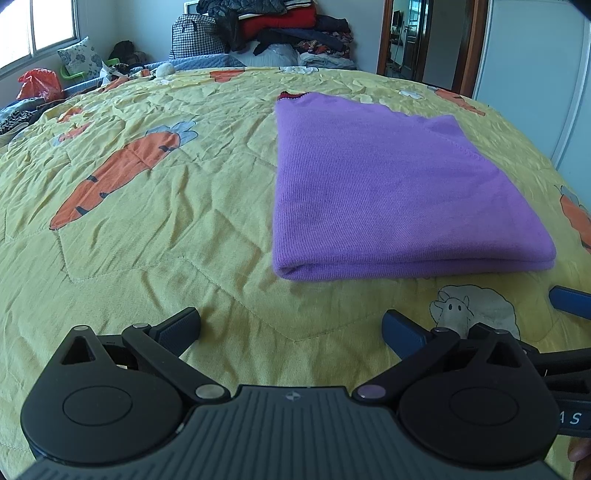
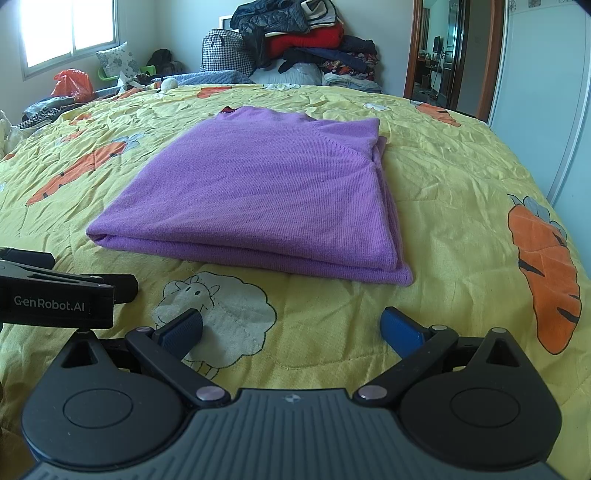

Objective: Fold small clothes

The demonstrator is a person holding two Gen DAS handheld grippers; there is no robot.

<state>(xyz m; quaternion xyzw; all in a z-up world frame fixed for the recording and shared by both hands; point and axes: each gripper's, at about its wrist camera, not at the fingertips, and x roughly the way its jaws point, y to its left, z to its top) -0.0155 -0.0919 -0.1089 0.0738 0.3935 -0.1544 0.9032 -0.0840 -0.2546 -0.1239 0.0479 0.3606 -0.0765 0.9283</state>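
**Item: purple knit, folded, on quilted bed — both grippers empty**

- Left gripper (image 1: 291, 326): fingers spread wide, nothing between them; blue ribbed pads (image 1: 400, 328) on black linkage arms, hovering over the bedspread (image 1: 147, 229) at the near edge. Sweater lies toward 1 o'clock, apart from the tips
- Right gripper (image 2: 291, 326): fingers likewise spread, empty; pads (image 2: 184, 326) over a printed sheep (image 2: 221, 306). Sweater straight ahead at 12 o'clock, near but not touched. The left unit's black body shows at 9 o'clock in this view
- Sweater (image 2: 258, 192): fine ribbed purple knit, soft and limp, folded into a flat rough rectangle of several layers; rounded fold along the near edge, loose stacked edges down the right side, a dark red trim at the far collar
- Bedspread: yellow quilted cotton, creased, printed with orange carrots (image 2: 546, 266) and sheep; yielding underneath
- Beyond, 12 o'clock: piled clothes (image 2: 306, 40) against the wall; window (image 2: 70, 33) at 10 o'clock

Risks, judged:
- A pinch at the near fold may catch only the top layer, so lifting would peel the stack open
- The loose right-side edges may slide apart if the knit is dragged across the quilt
- Pads pressed low could gather bedspread along with the knit
- The two grippers sit close together; reaching for the same corner could knock them against each other
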